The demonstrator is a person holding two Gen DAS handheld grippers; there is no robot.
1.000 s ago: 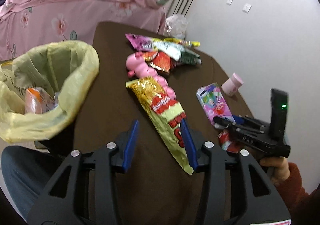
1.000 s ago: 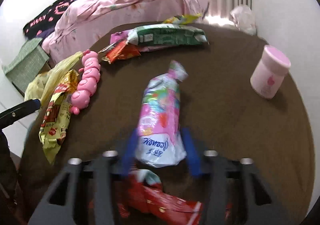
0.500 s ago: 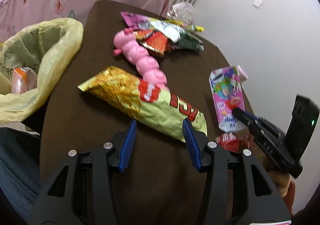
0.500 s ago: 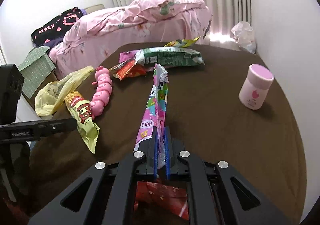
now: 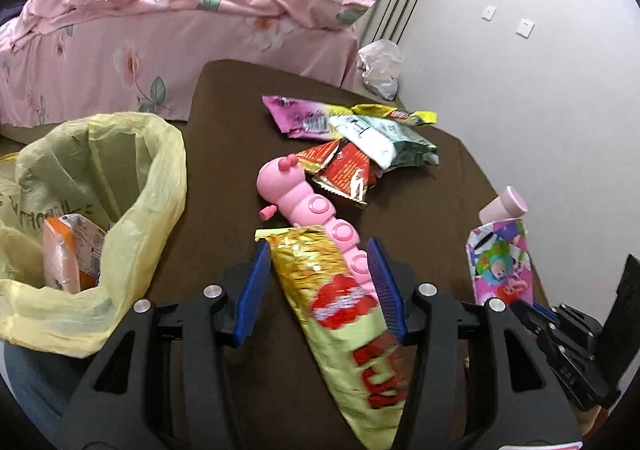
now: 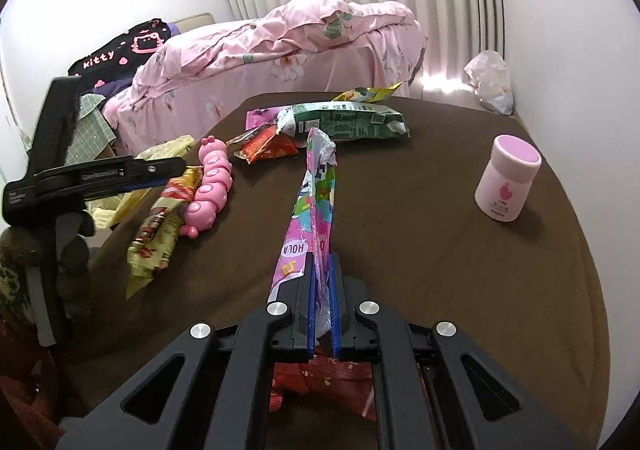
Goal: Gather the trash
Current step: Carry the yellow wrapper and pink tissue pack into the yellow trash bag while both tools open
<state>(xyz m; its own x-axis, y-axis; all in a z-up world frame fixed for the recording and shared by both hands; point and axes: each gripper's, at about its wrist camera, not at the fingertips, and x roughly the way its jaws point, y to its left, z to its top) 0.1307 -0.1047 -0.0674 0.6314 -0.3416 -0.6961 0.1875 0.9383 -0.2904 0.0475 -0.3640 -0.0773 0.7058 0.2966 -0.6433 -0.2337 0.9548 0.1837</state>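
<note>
My right gripper is shut on a pink cartoon snack wrapper and holds it up off the brown table; the wrapper also shows in the left wrist view. My left gripper is open, its jaws on either side of a gold and yellow snack bag that lies on the table. A bin with a yellow bag liner stands to the left, an orange packet inside it. Several more wrappers lie at the far side.
A pink caterpillar toy lies beside the gold bag, touching it. A pink bottle stands at the table's right. A red wrapper lies under my right gripper. A bed with pink bedding stands behind the table.
My left gripper has turned and moved over the gold bag, which now lies lengthwise between its jaws. My right gripper closed on the pink wrapper and lifted it.
</note>
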